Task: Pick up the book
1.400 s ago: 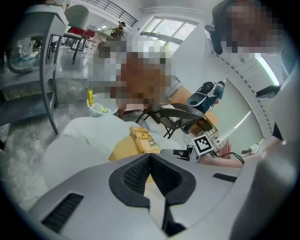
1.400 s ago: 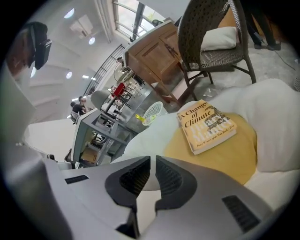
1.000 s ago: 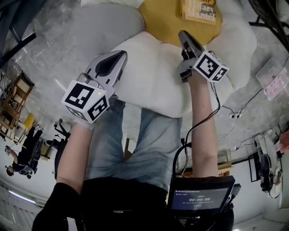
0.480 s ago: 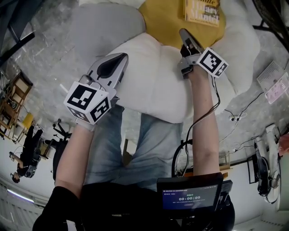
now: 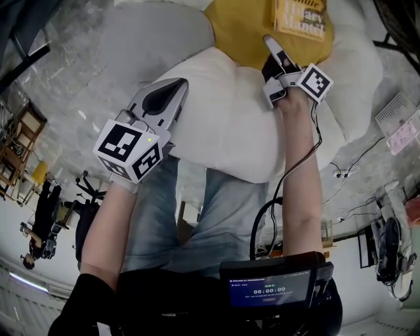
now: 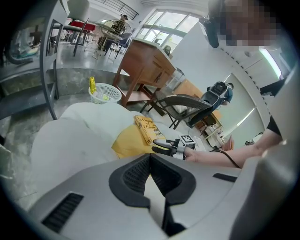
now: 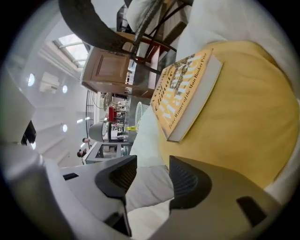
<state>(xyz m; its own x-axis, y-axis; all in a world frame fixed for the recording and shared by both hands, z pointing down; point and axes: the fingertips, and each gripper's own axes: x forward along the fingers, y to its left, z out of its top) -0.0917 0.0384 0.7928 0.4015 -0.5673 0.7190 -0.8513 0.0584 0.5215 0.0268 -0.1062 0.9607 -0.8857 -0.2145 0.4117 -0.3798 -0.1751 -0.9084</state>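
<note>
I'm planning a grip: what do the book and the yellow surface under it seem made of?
Book: paper, matte yellow card cover, probably paperback; pale page edges show. Yellow cushion: soft matte fabric, judging by its rounded, bulging shape.

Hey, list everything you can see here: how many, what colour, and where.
book: one, yellow, flat on the yellow cushion.
yellow cushion: one, yellow, under the book.
white cushions: at least two, white, around the yellow one.
grey cushion: one, grey, left of them.
basket: one, white, on the floor beside the wooden desk.
screen: one, dark, at the person's waist.
left tongs: one, grey, shut, over a white cushion.
right tongs: one, grey, jaws just been opening, empty, near the book.
</note>
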